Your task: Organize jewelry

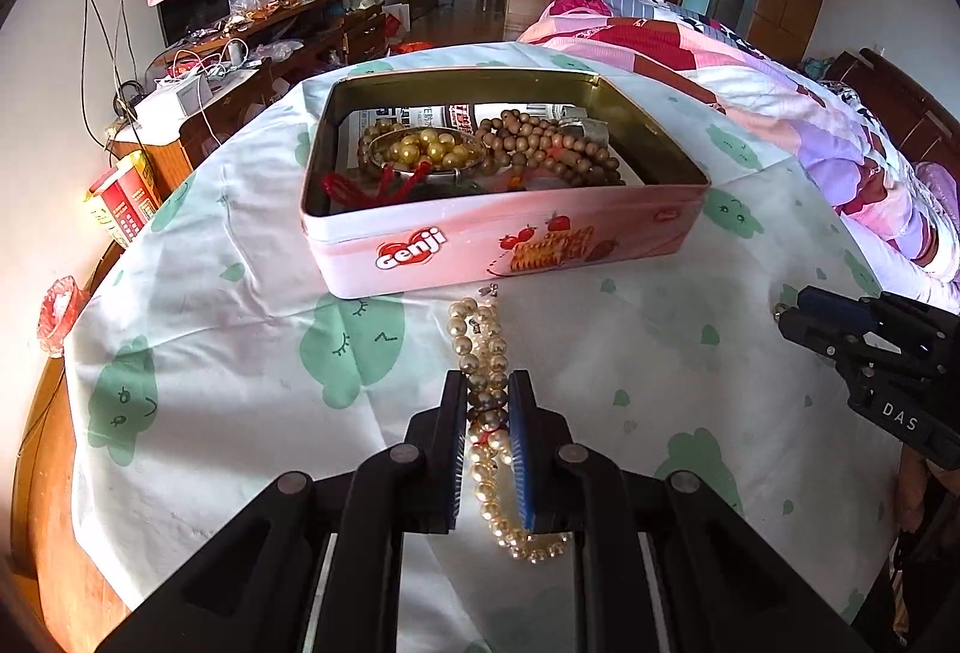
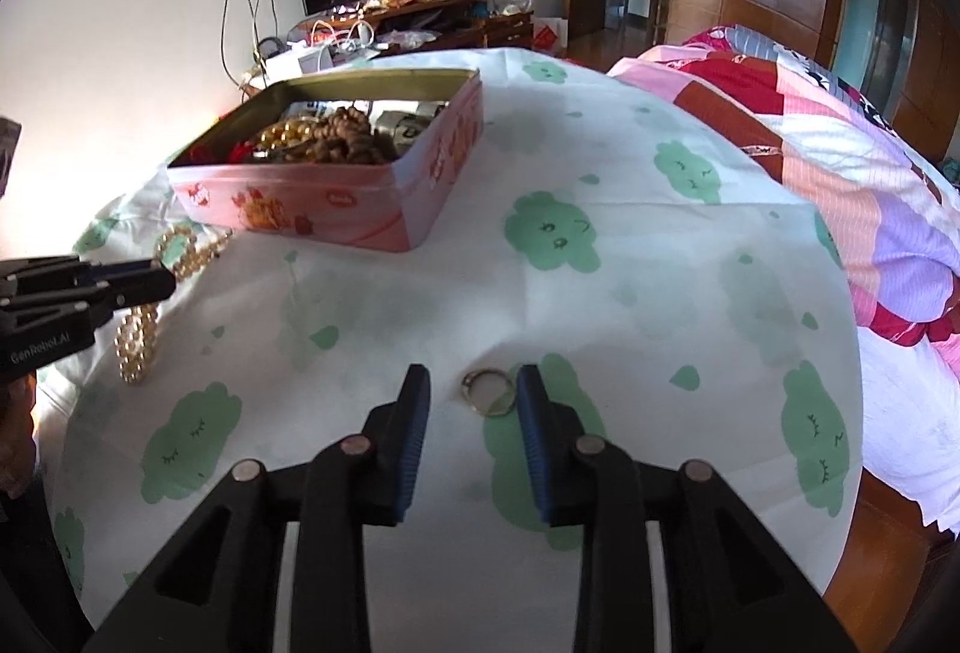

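Black linkage arms and blue-padded fingers fill the bottom of both wrist views. On the left side of the cloth-covered table (image 2: 600,185), the left gripper (image 1: 487,383) reaches level and forward along the surface toward the tin, its two fingers drawn close on either side of the pearl necklace (image 1: 480,347); the strand runs between the pads and lies stretched on the cloth, its far end just short of the tin's near wall. Whether the pads actually press the beads cannot be told for sure, though they sit tight against them. Behind it, toward the table's far left part, stands the open pink biscuit tin (image 1: 480,233), holding brown wooden beads (image 1: 540,143), golden beads (image 1: 429,146) and a red cord (image 1: 360,185) on newsprint. Further right, near the table's front edge, the right gripper (image 2: 474,383) is held low and level, fingers spread apart, with a small gold ring (image 2: 489,392) lying flat on the cloth between the tips, closer to the right finger.
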`<state>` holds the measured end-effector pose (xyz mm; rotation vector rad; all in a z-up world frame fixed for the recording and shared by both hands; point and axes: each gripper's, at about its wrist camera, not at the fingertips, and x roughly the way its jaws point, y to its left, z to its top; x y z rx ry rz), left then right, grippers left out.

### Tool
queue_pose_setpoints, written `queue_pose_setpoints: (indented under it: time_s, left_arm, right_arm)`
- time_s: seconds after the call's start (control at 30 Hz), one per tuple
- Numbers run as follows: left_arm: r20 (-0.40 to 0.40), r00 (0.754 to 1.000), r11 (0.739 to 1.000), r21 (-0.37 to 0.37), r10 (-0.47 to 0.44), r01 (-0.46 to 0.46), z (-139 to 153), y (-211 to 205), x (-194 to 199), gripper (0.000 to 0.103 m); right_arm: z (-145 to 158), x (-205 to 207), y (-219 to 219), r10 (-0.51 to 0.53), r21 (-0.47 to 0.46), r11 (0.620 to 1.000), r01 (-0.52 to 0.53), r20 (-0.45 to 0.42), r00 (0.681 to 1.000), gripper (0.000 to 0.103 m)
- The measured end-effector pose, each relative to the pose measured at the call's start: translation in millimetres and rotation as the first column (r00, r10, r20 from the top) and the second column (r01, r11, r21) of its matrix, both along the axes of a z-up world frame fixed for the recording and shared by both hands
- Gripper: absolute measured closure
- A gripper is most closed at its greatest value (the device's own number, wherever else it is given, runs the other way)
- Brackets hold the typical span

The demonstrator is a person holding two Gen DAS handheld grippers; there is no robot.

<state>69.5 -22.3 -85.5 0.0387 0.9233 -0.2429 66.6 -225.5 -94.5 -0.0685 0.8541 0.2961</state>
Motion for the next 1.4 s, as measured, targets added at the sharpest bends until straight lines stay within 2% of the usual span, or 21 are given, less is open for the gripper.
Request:
queue_pose_setpoints:
  time_s: [0.2,0.23,0.27,0.33,0.37,0.6,0.63,0.67,0.7,0.73,0.87,0.93,0.97,1.23,1.3,1.4]
  left_arm:
    - [0.000,1.000,1.000,-0.002,-0.006,0.006,0,0,-2,0.090]
    - [0.002,1.000,1.000,-0.002,-0.006,0.006,1,0,-2,0.090]
    - [0.004,1.000,1.000,-0.003,-0.007,0.007,2,0,-2,0.090]
    - [0.009,1.000,1.000,-0.006,-0.011,0.011,4,0,-3,0.090]
    - [0.012,1.000,1.000,-0.007,-0.012,0.012,5,-1,-4,0.090]
    - [0.011,1.000,1.000,-0.011,-0.020,0.020,7,-3,-3,0.090]
    - [0.009,1.000,1.000,-0.009,-0.021,0.021,7,-3,-3,0.090]
    - [0.008,1.000,1.000,-0.009,-0.022,0.022,6,-4,-4,0.090]
    - [0.007,1.000,1.000,-0.010,-0.022,0.022,6,-4,-4,0.090]
    - [0.007,1.000,1.000,-0.009,-0.022,0.022,5,-4,-4,0.090]
    - [0.002,1.000,1.000,-0.005,-0.017,0.017,2,-3,-2,0.090]
    - [-0.004,1.000,1.000,-0.006,-0.013,0.013,1,-2,-1,0.090]
    - [-0.002,1.000,1.000,-0.007,-0.012,0.012,1,-2,-2,0.090]
    - [0.040,0.999,0.999,-0.027,-0.016,0.017,19,-1,-7,0.090]
    - [0.056,0.998,0.999,-0.031,-0.017,0.019,27,0,-8,0.097]
    - [0.083,0.996,0.999,-0.034,-0.020,0.023,40,2,-7,0.097]
  right_arm:
    - [-5,5,6,0.013,-0.028,1.000,-0.014,-0.031,0.999,0.072]
    - [-5,4,6,0.014,-0.029,0.999,-0.015,-0.030,0.999,0.074]
    - [-5,4,6,0.015,-0.029,0.999,-0.015,-0.027,1.000,0.082]
    - [-5,3,5,0.017,-0.023,1.000,-0.018,-0.022,1.000,0.085]
    - [-4,2,5,0.022,-0.022,0.999,-0.023,-0.017,1.000,0.090]
    - [-2,1,6,0.029,-0.016,0.999,-0.029,-0.006,1.000,0.090]
    - [-2,1,6,0.035,-0.009,0.999,-0.035,-0.007,0.999,0.089]
    - [-2,2,7,0.041,-0.012,0.999,-0.041,-0.012,0.999,0.079]
    - [-3,1,10,0.046,-0.021,0.999,-0.047,-0.015,0.999,0.064]
    - [-2,1,12,0.052,-0.031,0.998,-0.053,-0.014,0.999,0.061]
    - [-4,7,15,0.061,-0.059,0.996,-0.062,-0.022,0.998,0.062]
    - [-5,7,15,0.072,-0.053,0.996,-0.074,-0.027,0.997,0.079]
    - [-5,6,16,0.074,-0.063,0.995,-0.075,-0.020,0.997,0.081]
    - [5,-4,20,0.093,-0.053,0.994,-0.091,0.035,0.995,0.083]
    - [12,-6,24,0.100,-0.053,0.994,-0.097,0.055,0.993,0.083]
    - [23,-8,27,0.106,-0.047,0.994,-0.102,0.086,0.991,0.083]
